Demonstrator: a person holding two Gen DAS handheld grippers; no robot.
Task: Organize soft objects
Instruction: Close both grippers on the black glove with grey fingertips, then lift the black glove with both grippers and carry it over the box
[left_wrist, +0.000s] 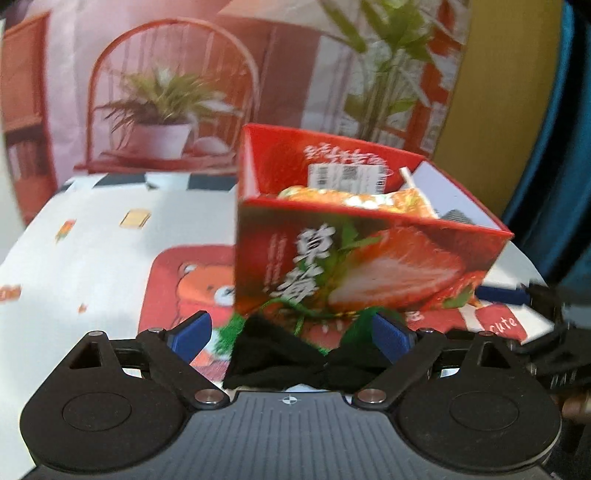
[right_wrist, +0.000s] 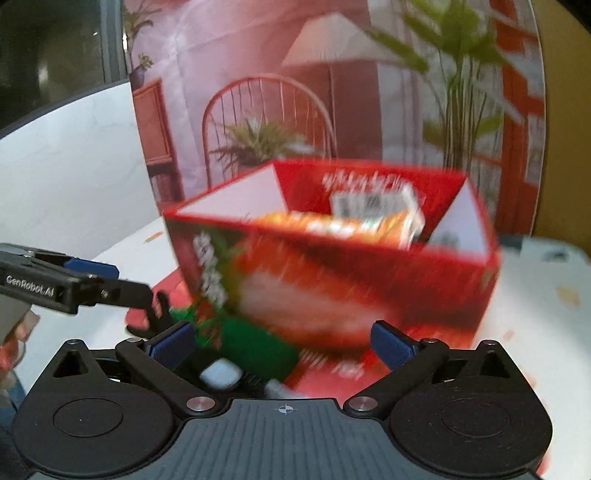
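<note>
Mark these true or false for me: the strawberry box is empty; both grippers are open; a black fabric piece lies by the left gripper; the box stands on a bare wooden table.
1. The strawberry box is empty. False: an orange packet sits inside.
2. The left gripper and right gripper are open. True.
3. A black fabric piece lies between the left gripper's fingers. True.
4. The box stands on a bare wooden table. False: it stands on a printed cartoon tablecloth.
</note>
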